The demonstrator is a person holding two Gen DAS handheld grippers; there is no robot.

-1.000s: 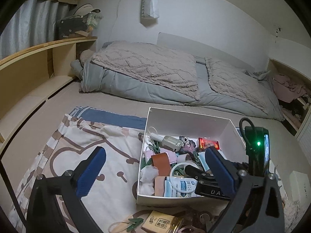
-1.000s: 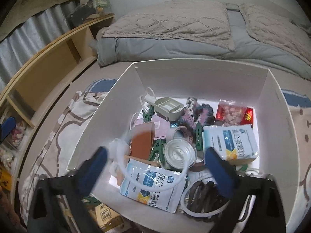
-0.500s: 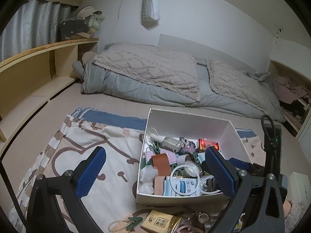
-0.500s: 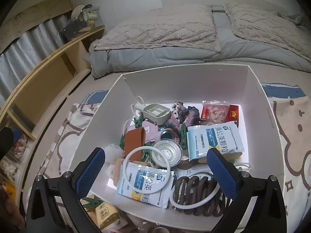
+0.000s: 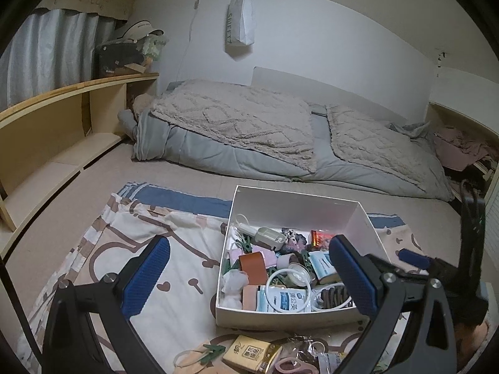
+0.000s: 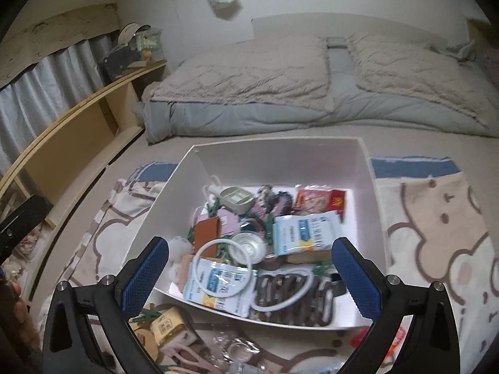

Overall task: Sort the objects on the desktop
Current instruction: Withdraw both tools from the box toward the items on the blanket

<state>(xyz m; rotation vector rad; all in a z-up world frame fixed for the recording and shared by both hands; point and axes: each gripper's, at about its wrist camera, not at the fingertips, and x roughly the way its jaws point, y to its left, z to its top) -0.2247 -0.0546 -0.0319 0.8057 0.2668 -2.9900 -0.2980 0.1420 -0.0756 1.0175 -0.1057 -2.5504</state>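
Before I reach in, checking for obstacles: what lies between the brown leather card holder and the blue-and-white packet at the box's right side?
In the right wrist view, a clear round plastic lid and green clothes pegs lie between the brown leather card holder and the blue-and-white packet.

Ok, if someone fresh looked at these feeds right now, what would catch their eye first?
The white box crammed with small clutter, sitting on the cartoon-print cloth in the middle of both views. Loose items such as a yellow packet lie in front of it. Behind lies the rumpled grey bedding, and both the left gripper and right gripper are open and empty.
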